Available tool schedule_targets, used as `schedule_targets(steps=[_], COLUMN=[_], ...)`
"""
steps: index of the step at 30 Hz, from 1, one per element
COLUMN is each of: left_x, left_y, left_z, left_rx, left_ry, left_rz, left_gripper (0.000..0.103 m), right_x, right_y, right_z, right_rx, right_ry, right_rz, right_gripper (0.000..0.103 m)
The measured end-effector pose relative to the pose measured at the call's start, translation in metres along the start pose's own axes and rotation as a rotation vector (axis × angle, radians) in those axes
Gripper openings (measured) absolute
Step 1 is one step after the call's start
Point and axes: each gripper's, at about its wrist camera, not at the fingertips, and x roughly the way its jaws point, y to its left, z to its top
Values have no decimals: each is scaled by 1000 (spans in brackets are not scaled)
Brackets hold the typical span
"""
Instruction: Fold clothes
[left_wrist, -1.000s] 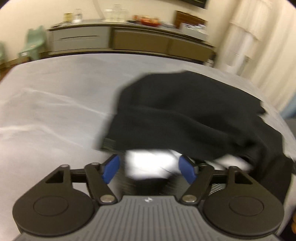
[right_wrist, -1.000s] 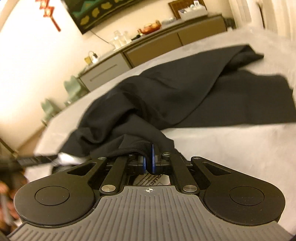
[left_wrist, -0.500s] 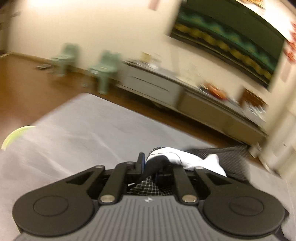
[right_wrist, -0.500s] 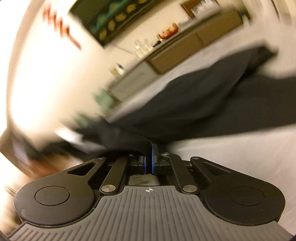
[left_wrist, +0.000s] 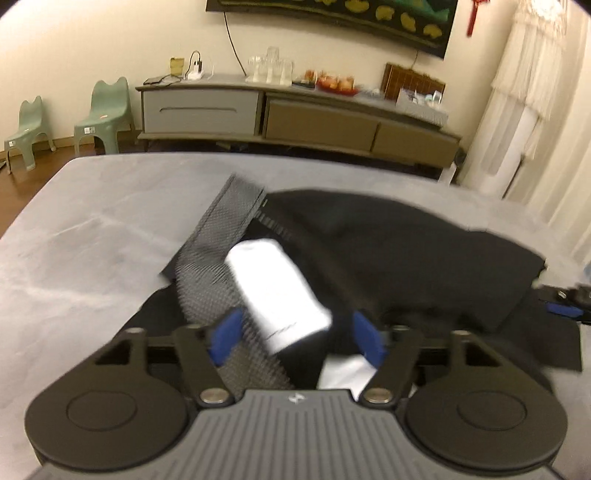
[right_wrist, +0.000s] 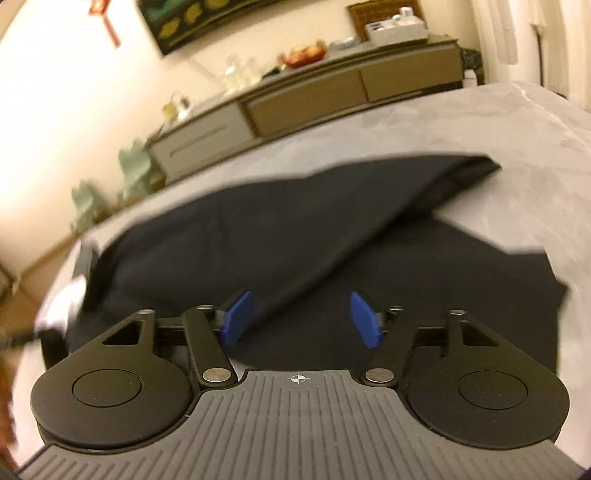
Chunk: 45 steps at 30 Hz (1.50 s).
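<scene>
Folding judged early, one rough fold laid | black garment (right_wrist: 332, 236) is seen bunched on grey bed (left_wrist: 92, 229), mesh lining and white label exposed | left gripper (left_wrist: 295, 332) spread wide, nothing held; right gripper (right_wrist: 301, 317) likewise | squaring and further folds are left

Garment (left_wrist: 388, 251) is matt black cloth, soft looking, with a grey mesh band (left_wrist: 225, 229) showing a woven grid, and a bright white label (left_wrist: 277, 291) that looks like smooth fabric or paper, can't tell which. Table (left_wrist: 110, 221) is covered in a matt grey, slightly streaky surface. Left gripper (left_wrist: 295, 338) and right gripper (right_wrist: 301, 319) are matt black plastic with ribbed grey housings, blue pads (right_wrist: 236, 315) and shiny metal pivot pins. Sideboard (left_wrist: 295, 118) looks smooth, chairs (left_wrist: 103, 110) glossy green plastic
</scene>
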Motion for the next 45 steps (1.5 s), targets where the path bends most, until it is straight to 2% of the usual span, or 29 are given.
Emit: schedule_targets(steps=[1,3,6,7,8,9,10,11,12,13,15,19,21,23,25,26,28,29,30,31,32,33,34,35,36,38,40,41,45], left_x=[5,18,51,60,70,80,87,92,90,87,57,-23,-51,-53,-24,-5,35,51,60,62,58,55,51,43,35,32,17,10,-3], left_y=[-4,-11,-24,-30,-33,-35,-32,-29,-21,-15,-4,27,41,62,83,90,101,104,106,108,109,111,112,110,108,94,82,75,42], left_z=[4,6,16,18,20,22,24,26,32,38,57,96,115,127,129,122,105,99,93,88,86,84,82,81,79,79,60,49,12], left_rx=[-13,-31,-19,-3,12,17,-8,-37,-78,-111,-129,-235,-262,-314,-348,-355,-375,-375,-372,-375,-371,-367,-362,-347,-327,-299,-266,-252,-207], left_ry=[-7,3,38,48,61,78,103,119,106,85,-35,-258,-368,-406,-343,-276,-146,-94,-57,-36,-36,-36,-39,-48,-52,-36,-7,9,72], left_rz=[-16,-56,-45,-18,31,78,116,142,130,121,100,-60,-28,34,75,65,77,89,109,120,102,85,70,66,64,61,35,21,-1], left_gripper=[83,96,98,97,77,34,16,3,3,3,3,3,3,3,3,4,8,12,14,16,21,30,36,49,57,60,65,72,88], right_x=[12,39,66,74,81,88,96,102,105,103,83,11,-21,-31,2,24,75,100,107,107,98,86,74,61,51,31,17,15,10], right_y=[-6,-22,-50,-58,-65,-73,-80,-86,-92,-95,-91,-66,-48,-24,-2,5,0,-9,-18,-27,-34,-40,-42,-43,-44,-45,-46,-47,-54], right_z=[11,29,49,55,61,66,72,77,81,86,98,127,144,163,185,192,195,192,184,173,159,144,126,107,90,58,38,32,12], right_rx=[34,98,174,197,209,217,226,233,239,228,169,59,0,-80,-177,-206,-197,-176,-147,-113,-81,-61,-67,-82,-121,-223,-297,-319,-387], right_ry=[-2,6,4,1,-2,-6,-9,-2,1,-23,-105,-353,-486,-545,-494,-444,-275,-176,-137,-124,-136,-145,-129,-105,-73,-1,13,18,46], right_rz=[-19,-61,-96,-94,-90,-87,-85,-70,-46,-28,-2,97,151,161,63,-7,-145,-210,-236,-243,-229,-204,-180,-156,-141,-120,-155,-183,-287], right_gripper=[81,80,73,72,67,51,39,21,13,10,5,5,5,5,5,6,9,27,30,30,40,57,61,62,65,67,82,90,90])
